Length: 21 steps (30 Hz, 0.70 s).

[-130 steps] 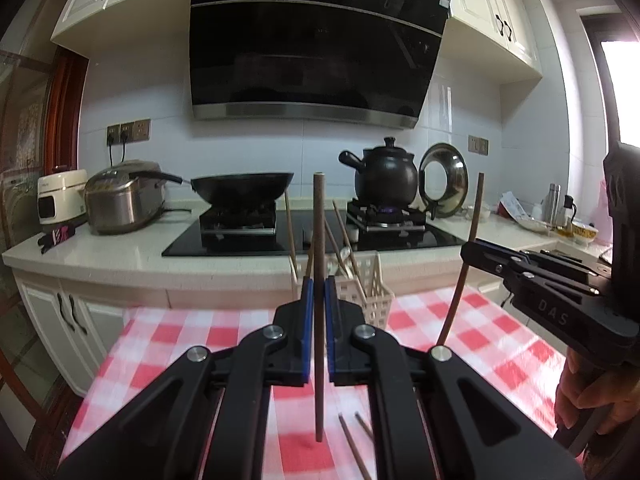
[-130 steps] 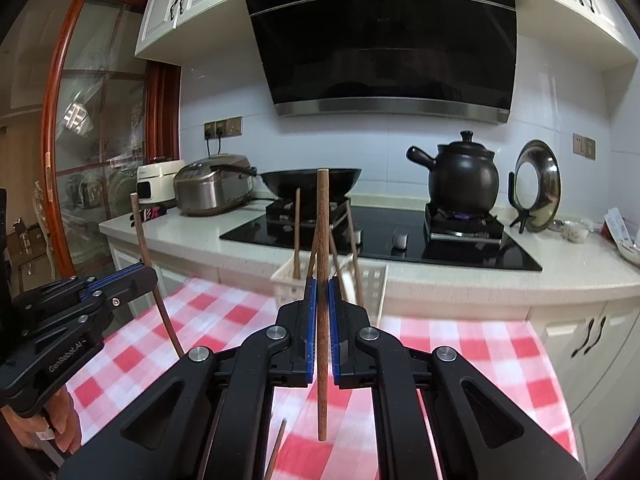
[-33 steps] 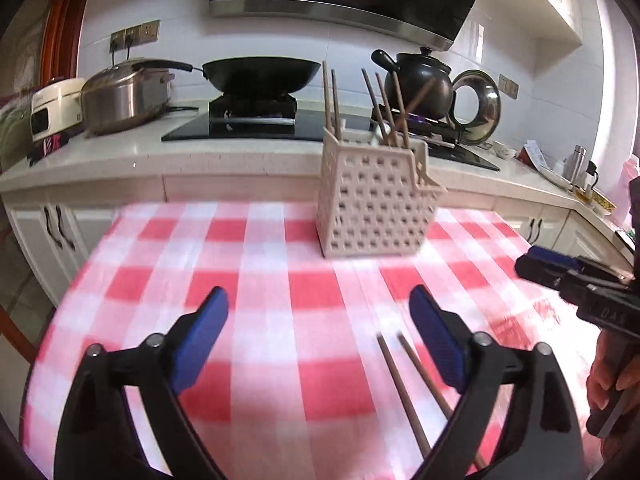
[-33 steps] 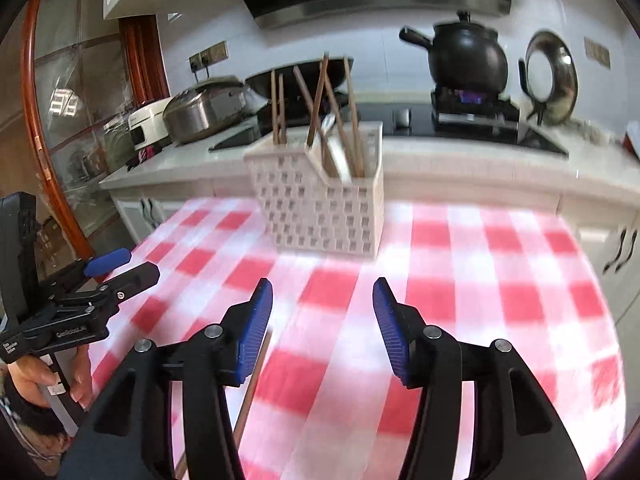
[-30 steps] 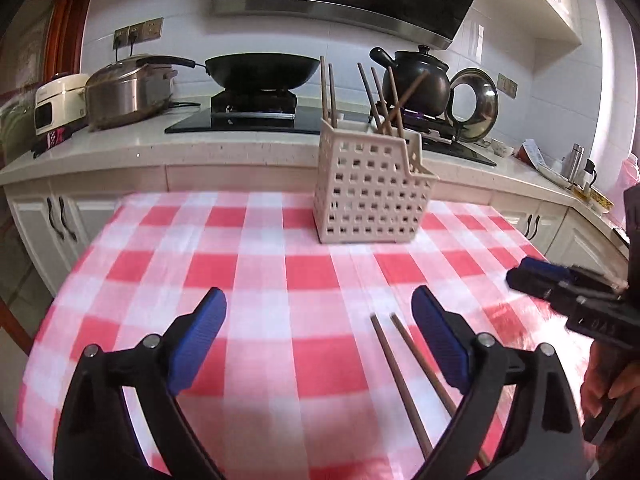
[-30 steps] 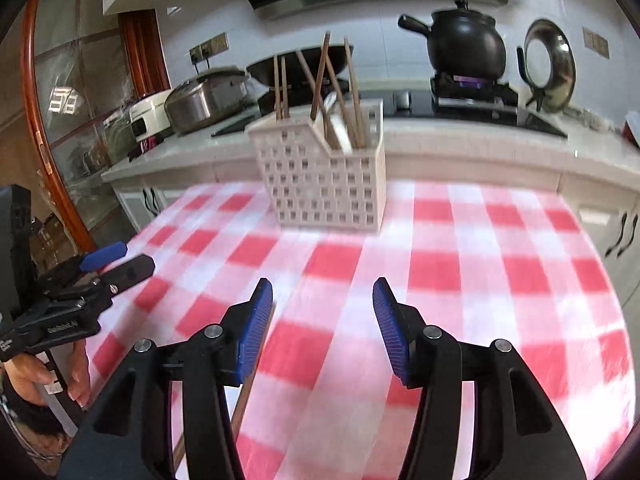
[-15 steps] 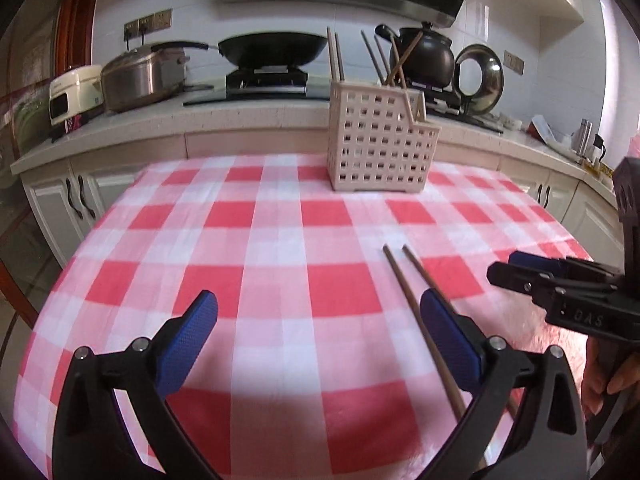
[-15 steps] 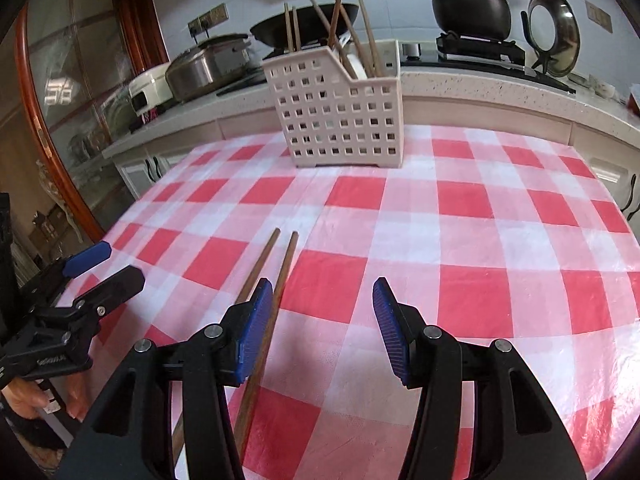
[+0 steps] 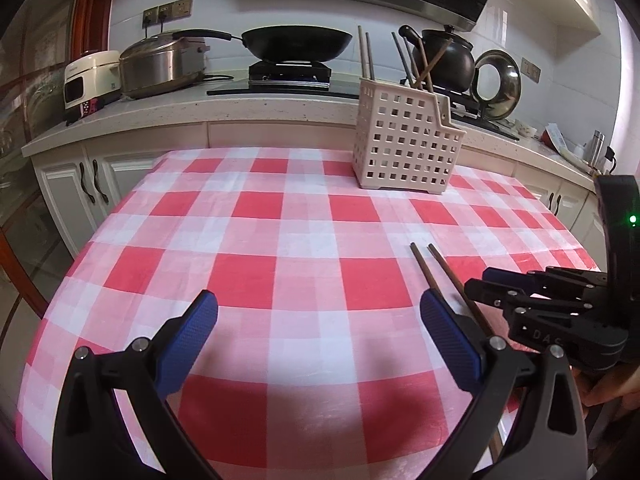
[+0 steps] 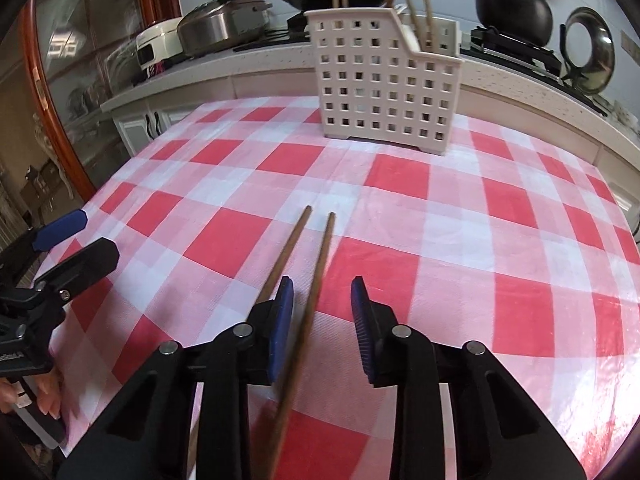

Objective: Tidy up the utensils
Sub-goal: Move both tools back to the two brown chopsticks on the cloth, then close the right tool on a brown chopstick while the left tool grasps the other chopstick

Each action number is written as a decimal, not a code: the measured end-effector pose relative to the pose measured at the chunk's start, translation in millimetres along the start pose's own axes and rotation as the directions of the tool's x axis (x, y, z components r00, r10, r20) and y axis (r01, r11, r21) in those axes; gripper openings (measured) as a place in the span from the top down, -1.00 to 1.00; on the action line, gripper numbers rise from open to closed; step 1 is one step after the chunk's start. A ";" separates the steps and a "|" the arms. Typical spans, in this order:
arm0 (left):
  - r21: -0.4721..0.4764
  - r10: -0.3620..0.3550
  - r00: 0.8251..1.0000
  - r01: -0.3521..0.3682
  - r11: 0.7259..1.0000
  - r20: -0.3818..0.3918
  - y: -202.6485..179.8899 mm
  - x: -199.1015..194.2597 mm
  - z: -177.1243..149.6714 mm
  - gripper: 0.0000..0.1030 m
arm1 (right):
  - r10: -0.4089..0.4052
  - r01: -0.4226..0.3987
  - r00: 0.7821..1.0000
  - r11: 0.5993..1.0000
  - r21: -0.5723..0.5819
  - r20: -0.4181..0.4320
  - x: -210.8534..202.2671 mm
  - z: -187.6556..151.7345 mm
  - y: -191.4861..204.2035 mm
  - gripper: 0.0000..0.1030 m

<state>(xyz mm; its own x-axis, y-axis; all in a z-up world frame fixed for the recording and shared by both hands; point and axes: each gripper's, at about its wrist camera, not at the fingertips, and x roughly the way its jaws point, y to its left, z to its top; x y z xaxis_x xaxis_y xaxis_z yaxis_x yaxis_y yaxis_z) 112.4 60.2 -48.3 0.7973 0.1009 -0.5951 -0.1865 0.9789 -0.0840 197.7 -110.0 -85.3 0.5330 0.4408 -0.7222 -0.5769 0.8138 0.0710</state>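
Two brown chopsticks [image 10: 298,236] lie side by side on the red-and-white checked tablecloth [image 10: 440,216]. My right gripper [image 10: 321,286] hangs low over them with its jaws closing. The right-hand chopstick [image 10: 325,240] runs between the blue pads without touching either; the other passes under the left finger [image 10: 280,312]. In the left wrist view the pair [image 9: 436,268] lies just past my right pad [image 9: 448,340]. My left gripper [image 9: 320,312] stands wide open over bare cloth, holding nothing. The white perforated basket [image 10: 384,80] at the table's far edge holds several upright chopsticks.
Behind the table runs a kitchen counter [image 9: 192,108] with a wok [image 9: 296,42], a black kettle [image 9: 444,60], a steel pot [image 9: 160,64] and a pan lid [image 9: 498,80]. The right gripper's body [image 9: 560,308] sits close by my left gripper's right side. A hand [image 10: 48,396] shows at the left edge.
Both grippers have sunk toward the cloth and drawn back from the basket. The right jaws have narrowed around one lying chopstick. The left jaws stay wide.
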 end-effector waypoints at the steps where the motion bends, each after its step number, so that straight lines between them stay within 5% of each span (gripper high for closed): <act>1: -0.004 0.001 1.000 -0.001 1.000 0.000 1.5 -0.3 -0.3 -0.90 | -0.006 0.006 1.000 1.000 -0.007 -0.012 3.6 1.3 2.6 0.51; 13: -0.035 -0.017 1.000 0.016 0.999 -0.015 9.6 -0.5 -3.9 -0.90 | -0.103 0.098 0.993 0.991 -0.086 -0.051 20.4 6.6 22.2 0.88; 21: -0.026 -0.027 0.999 0.026 0.999 -0.034 0.7 2.2 -4.4 -0.90 | -0.100 0.100 0.995 0.994 -0.050 -0.004 5.0 2.3 9.3 0.89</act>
<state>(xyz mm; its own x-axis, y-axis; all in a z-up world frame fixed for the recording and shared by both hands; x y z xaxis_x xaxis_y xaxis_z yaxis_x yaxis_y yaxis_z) 111.5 60.2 -53.2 0.7818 0.0684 -0.6197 -0.1808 0.9761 -0.1203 196.4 -99.3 -86.7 0.5854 0.3554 -0.7287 -0.5508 0.8339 -0.0357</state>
